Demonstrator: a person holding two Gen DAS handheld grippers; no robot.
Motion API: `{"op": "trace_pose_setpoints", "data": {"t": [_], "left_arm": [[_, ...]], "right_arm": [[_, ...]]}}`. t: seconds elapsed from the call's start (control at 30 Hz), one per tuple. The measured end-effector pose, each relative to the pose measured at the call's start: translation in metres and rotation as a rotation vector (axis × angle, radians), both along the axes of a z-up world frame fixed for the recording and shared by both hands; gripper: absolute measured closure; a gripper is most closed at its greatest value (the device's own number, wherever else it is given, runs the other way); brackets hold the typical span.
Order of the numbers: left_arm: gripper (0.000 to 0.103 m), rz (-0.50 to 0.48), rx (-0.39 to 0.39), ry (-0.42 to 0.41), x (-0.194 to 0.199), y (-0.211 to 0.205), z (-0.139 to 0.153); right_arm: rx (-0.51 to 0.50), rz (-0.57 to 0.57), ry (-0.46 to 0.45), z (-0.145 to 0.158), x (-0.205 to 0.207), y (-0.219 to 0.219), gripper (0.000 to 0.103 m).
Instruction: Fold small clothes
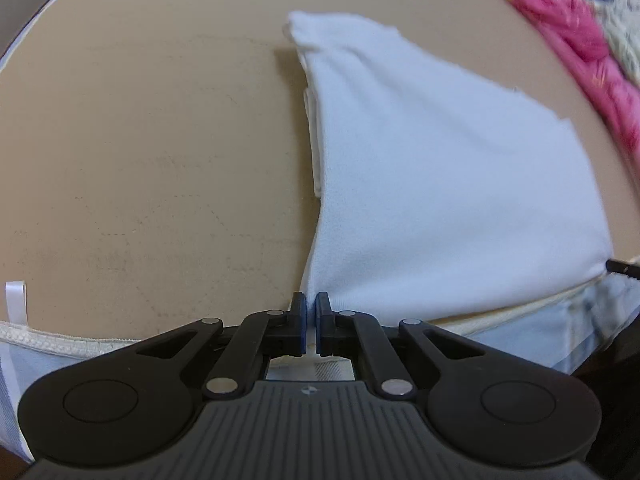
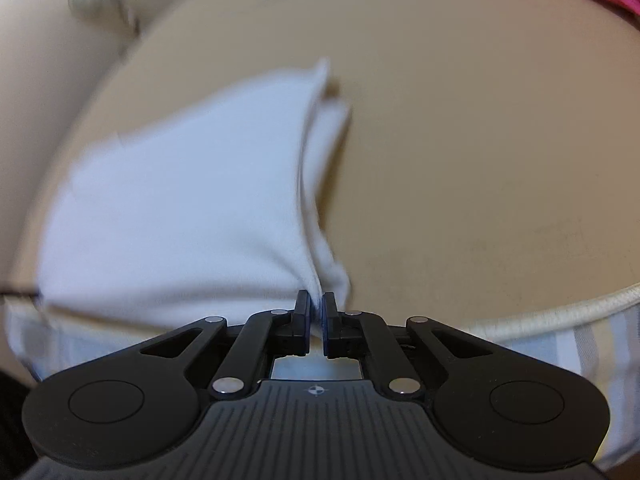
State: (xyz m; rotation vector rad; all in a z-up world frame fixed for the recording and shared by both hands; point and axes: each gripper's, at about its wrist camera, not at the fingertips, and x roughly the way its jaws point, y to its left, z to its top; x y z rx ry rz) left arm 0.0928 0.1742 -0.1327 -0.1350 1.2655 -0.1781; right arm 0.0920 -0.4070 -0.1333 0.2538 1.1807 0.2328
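Left wrist view: left gripper (image 1: pixel 311 303) pinching the near corner of the white garment (image 1: pixel 440 184), spreading ahead and rightward over the tan surface (image 1: pixel 140 160); pink fabric (image 1: pixel 560 32) blurring, getting cut off far right.

Right wrist view: right gripper (image 2: pixel 316 304) clamping the garment's (image 2: pixel 180 220) near edge, cloth blurring, extending ahead-left, its left end running out of frame.

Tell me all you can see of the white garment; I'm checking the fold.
The white garment is soft, plain knit-looking fabric, folded over so a second layer peeks out along one side edge. It lies on the tan surface, its near edge drawn up and taut. The left claw pinches one near corner, the right claw the other. Its cut edges look slightly uneven; the right wrist view is blurred.
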Motion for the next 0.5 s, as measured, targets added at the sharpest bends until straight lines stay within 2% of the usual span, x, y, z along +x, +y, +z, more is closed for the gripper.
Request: {"op": "trace_pose_setpoints", "data": {"t": [0.07,0.1,0.17,0.2,0.3,0.4,0.5], "left_arm": [[0.090,0.033,-0.042,-0.024,0.000,0.006,0.006],[0.077,0.055,-0.065,-0.045,0.000,0.012,0.011],[0.069,0.099,-0.107,-0.104,-0.002,0.021,0.024],[0.069,0.112,-0.131,-0.125,-0.003,0.024,0.027],[0.069,0.118,-0.171,-0.144,0.003,0.030,0.032],[0.069,0.094,-0.109,-0.150,0.007,0.017,0.031],[0.069,0.101,-0.066,-0.142,0.013,0.007,0.026]], "right_arm": [[-0.059,0.045,-0.002,-0.002,-0.001,0.010,0.096],[-0.074,0.041,-0.022,0.001,-0.001,0.011,0.095],[-0.077,0.000,-0.074,0.012,-0.002,0.007,0.092],[-0.074,-0.028,-0.114,0.018,-0.002,0.003,0.088],[-0.014,-0.095,-0.193,0.030,0.001,-0.003,0.087],[0.016,-0.079,-0.223,0.032,0.009,0.006,0.086],[-0.026,-0.028,-0.210,0.026,0.020,0.022,0.080]]}}
